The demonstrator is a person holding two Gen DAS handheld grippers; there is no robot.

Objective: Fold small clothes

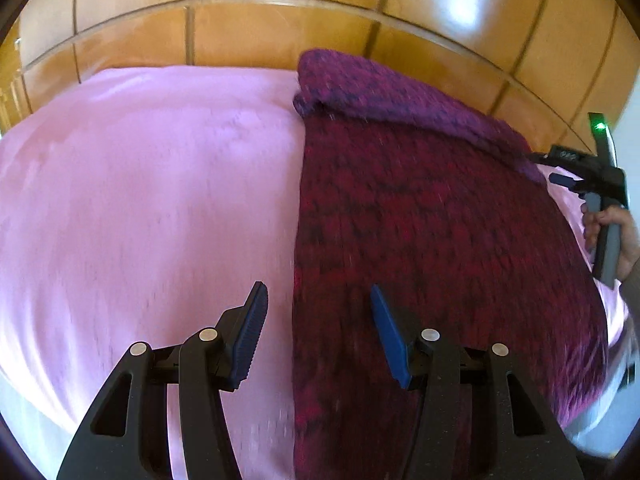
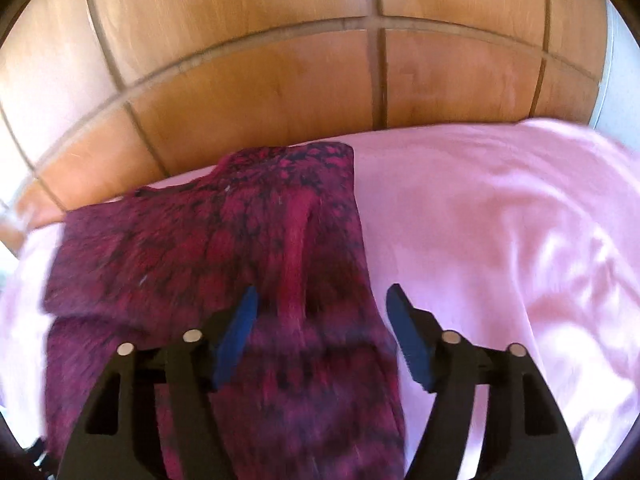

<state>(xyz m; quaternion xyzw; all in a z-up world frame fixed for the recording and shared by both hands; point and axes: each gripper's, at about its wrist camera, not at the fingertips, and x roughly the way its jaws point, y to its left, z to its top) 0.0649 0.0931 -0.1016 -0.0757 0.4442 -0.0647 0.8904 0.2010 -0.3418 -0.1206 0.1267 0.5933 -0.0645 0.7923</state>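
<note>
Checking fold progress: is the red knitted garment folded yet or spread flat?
Partly folded: the red knitted garment lies on the pink sheet with its far end doubled over itself.

Pink-sheeted bed [image 1: 140, 184] under magenta knit sweater [image 1: 432, 240]

Pink bedsheet [image 1: 140, 200], glossy wooden panelled wardrobe [image 1: 280, 28] behind it
</note>
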